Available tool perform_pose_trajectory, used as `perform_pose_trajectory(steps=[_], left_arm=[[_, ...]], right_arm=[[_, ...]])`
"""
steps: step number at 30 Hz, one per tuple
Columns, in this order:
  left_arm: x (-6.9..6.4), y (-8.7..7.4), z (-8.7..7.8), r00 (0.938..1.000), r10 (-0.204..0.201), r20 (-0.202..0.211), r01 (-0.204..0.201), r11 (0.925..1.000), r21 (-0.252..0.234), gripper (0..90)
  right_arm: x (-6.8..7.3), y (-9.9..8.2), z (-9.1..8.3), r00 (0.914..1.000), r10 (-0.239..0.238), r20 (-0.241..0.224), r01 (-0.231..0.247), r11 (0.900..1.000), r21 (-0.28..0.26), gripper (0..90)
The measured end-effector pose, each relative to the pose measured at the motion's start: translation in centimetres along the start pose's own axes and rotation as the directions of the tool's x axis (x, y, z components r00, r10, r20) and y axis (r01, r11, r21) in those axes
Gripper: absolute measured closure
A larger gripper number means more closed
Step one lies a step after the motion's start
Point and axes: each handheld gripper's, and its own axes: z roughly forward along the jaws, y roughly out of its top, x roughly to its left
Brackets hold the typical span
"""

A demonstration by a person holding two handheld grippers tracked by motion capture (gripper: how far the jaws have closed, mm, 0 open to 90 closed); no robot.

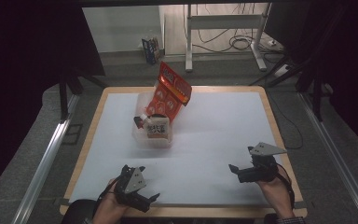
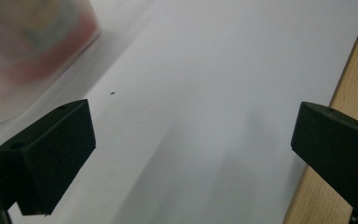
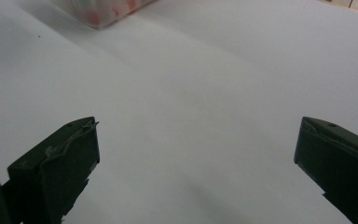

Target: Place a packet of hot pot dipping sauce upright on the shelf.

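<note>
Jaws wide on both: left hand-held gripper (image 1: 142, 193) and right hand-held gripper (image 1: 243, 171) hold nothing and hover low over the white-topped table (image 1: 214, 135) at its near edge, well apart from each other. Clear plastic tub (image 1: 153, 135) sits mid-table toward the far side, well apart from both. In it a white-labelled dark packet (image 1: 157, 127) at the front and a red-orange snack bag (image 1: 170, 95) standing tilted, sticking out above the rim. Tub shows blurred at top left in the left gripper view (image 2: 32, 46). Step looks like the start or rest pose, nothing grasped. Next move likely calls for reaching forward to the tub, jaws kept wide until around a packet.
</note>
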Motion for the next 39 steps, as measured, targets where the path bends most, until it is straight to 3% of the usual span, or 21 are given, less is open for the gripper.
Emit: perform_pose_trajectory(steps=[16, 29, 39], left_arm=[[0.2, 0.0, 0.0, 0.9997, -0.02, 0.012, 0.02, 0.9997, -0.011, 0.0], [0.2, -0.1, 0.1, 0.9998, -0.015, 0.011, 0.015, 0.9999, -0.004, 0.0], [0.1, 0.0, 0.1, 0.9999, -0.01, 0.007, 0.01, 1.0, 0.001, 0.0]], right_arm=[[-1.6, -2.1, -1.3, 0.9972, 0.055, 0.05, -0.056, 0.9982, 0.02, 0.0], [-2.7, -3.8, -1.2, 0.9934, 0.081, 0.081, -0.088, 0.993, 0.079, 0.0], [-3.0, -4.1, -0.9, 0.9918, 0.094, 0.086, -0.103, 0.989, 0.106, 0.0]])
